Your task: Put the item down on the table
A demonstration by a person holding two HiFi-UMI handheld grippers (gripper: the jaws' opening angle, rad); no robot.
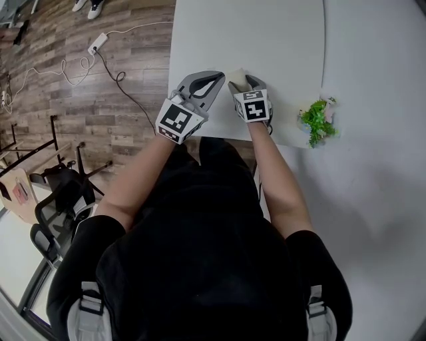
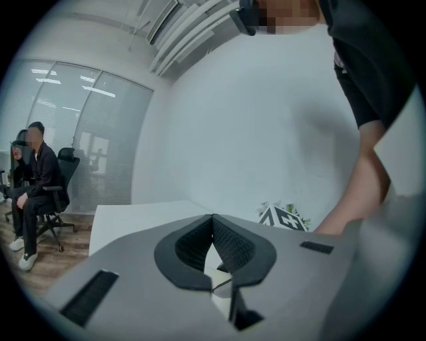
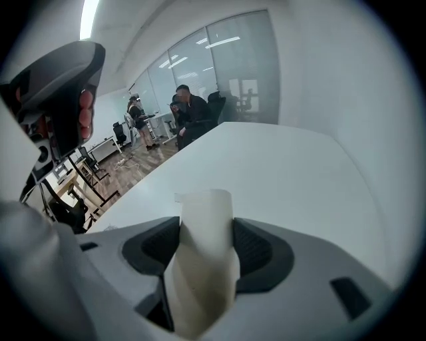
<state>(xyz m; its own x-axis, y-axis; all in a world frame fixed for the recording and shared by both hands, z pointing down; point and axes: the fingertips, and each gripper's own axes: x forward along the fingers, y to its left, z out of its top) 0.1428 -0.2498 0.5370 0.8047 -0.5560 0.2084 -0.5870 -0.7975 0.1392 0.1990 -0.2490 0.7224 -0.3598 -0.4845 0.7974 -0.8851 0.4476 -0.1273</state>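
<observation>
A green plant (image 1: 318, 121), and a power strip (image 1: 98, 44) on the wooden floor (image 1: 53, 113).

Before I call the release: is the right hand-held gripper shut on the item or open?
Shut on it: the right hand-held gripper pinches the cream item between its jaws.

Office. Ahead of my left gripper (image 1: 214, 80): a glass partition (image 2: 100, 146) with blinds, a seated person (image 2: 36, 176), a black office chair (image 2: 66, 163) beside them. Ahead of my right gripper (image 1: 241, 80): more glass walls (image 3: 226, 73), more people (image 3: 190, 110), a strip light (image 3: 86, 16) overhead. White table (image 1: 266, 40) under both grippers. Left of them: wood-look floor (image 1: 60, 100), power strip (image 1: 97, 44) with cables. Mesh-back chairs (image 1: 56, 216) back-left.
</observation>
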